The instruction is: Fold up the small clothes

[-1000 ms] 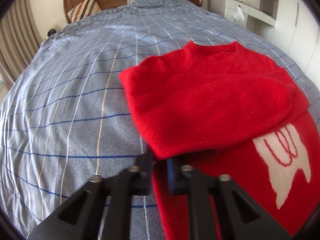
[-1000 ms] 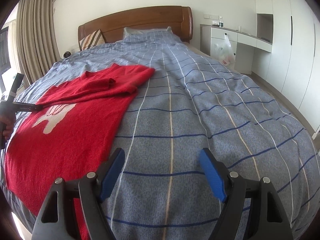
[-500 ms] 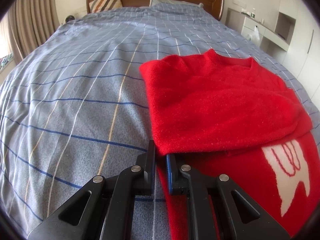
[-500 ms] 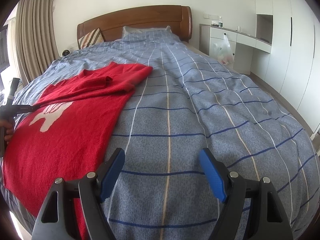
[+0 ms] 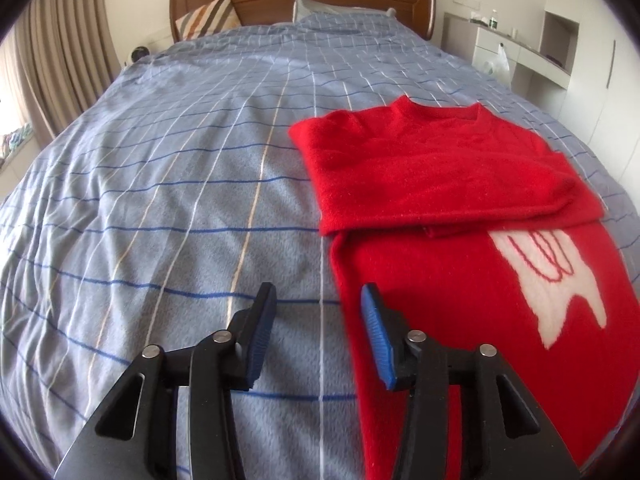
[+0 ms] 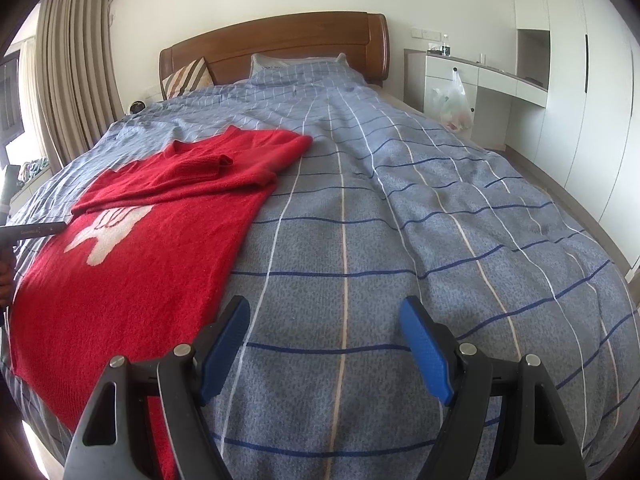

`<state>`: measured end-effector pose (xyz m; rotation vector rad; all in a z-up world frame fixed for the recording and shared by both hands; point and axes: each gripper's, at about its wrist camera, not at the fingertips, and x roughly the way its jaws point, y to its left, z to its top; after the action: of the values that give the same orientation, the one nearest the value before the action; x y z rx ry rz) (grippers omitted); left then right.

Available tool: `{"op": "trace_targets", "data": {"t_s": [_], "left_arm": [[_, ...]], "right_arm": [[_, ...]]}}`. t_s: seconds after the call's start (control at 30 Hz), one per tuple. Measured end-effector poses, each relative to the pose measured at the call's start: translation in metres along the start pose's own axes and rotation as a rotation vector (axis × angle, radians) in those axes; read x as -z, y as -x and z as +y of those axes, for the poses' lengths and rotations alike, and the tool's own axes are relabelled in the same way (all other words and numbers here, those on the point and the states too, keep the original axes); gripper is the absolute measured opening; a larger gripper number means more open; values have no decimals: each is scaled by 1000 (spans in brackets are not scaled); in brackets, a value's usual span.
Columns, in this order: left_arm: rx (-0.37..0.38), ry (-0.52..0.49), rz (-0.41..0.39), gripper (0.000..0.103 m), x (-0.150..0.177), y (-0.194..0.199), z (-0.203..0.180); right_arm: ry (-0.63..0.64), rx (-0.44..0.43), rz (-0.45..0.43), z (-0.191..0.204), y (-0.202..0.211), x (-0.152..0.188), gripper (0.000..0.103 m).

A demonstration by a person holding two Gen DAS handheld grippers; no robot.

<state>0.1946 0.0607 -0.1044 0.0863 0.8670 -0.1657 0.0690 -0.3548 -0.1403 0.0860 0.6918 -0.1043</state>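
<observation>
So the red sweater (image 5: 460,280) is lying flat on the bed (image 5: 180,200), over toward the person's left side, with both sleeves (image 5: 432,176) already folded across the chest and the white motif (image 5: 560,280) showing below them. Left tool (image 5: 320,320) is open with nothing in it, hovering right over the sweater's side edge, one finger above the blanket and one above the knit. Right tool (image 6: 324,344) is spread wide, empty too, over bare blanket just beside the sweater's other edge.

Looks like a fuzzy, fairly thick knit to me, so I'd guess soft, floppy and light, grippy rather than slippery, nothing fragile. It'll sag and stretch if you lift it by one point. I'd pinch the bottom hem at both corners, getting both layers, and carry it up toward the collar (image 5: 440,110). Main risk is dragging the sleeves out of place or bunching the blanket.
</observation>
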Motion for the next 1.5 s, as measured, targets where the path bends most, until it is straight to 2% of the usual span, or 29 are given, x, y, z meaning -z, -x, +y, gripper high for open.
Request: {"op": "trace_targets", "data": {"t_s": [0.07, 0.13, 0.23, 0.33, 0.4, 0.47, 0.53, 0.6, 0.63, 0.7, 0.77, 0.87, 0.97, 1.0, 1.03, 1.07, 1.2, 1.3, 1.37, 1.43, 1.5], "left_arm": [[-16, 13, -13, 60, 5, 11, 10], [-58, 29, -21, 64, 11, 17, 23], [-125, 89, -22, 66, 24, 16, 50], [-105, 163, -15, 66, 37, 6, 74], [-92, 147, -37, 67, 42, 2, 75], [-97, 116, -56, 72, 47, -2, 71], [-91, 118, -85, 74, 53, -5, 71], [-64, 143, -113, 75, 57, -4, 76], [-51, 154, -121, 75, 57, -4, 78], [-34, 165, -134, 74, 59, -1, 79], [-26, 167, -148, 74, 60, 0, 80], [-25, 165, -156, 75, 61, -1, 81], [-22, 165, -162, 75, 62, -1, 80], [-20, 166, -163, 75, 62, -1, 81], [-20, 167, -163, 75, 63, -1, 81], [-20, 167, -163, 75, 63, -1, 81], [-23, 165, -166, 76, 63, -1, 80], [-30, 159, -166, 76, 64, -1, 79], [-29, 160, -166, 76, 64, 0, 79], [-30, 159, -167, 76, 64, 0, 79], [-33, 157, -167, 76, 64, 0, 78]], "right_arm": [[2, -3, 2, 1, -1, 0, 77], [6, -2, 1, 2, -1, 0, 77], [-1, -5, -22, 2, 4, -2, 77], [-25, -37, -16, 3, 4, -15, 77], [-57, -118, 6, 8, 1, -38, 74], [-164, -284, 33, 12, -6, -67, 73], [-307, -451, 98, 16, -27, -97, 68], [-429, -572, 194, 26, -62, -119, 53], [-486, -597, 237, 30, -82, -125, 50], [-553, -576, 315, 39, -119, -129, 34], [-616, -532, 374, 42, -148, -127, 28], [-715, -504, 452, 47, -177, -115, 27], [-749, -512, 450, 55, -189, -115, 27], [-747, -507, 445, 57, -192, -116, 24], [-731, -494, 442, 60, -193, -116, 19], [-706, -466, 442, 60, -192, -118, 4], [-654, -413, 391, 61, -157, -124, 4], [-640, -353, 447, 66, -152, -114, 4], [-637, -342, 475, 65, -158, -106, 5], [-624, -353, 441, 63, -153, -106, 14], [-581, -350, 398, 61, -139, -108, 39]]}}
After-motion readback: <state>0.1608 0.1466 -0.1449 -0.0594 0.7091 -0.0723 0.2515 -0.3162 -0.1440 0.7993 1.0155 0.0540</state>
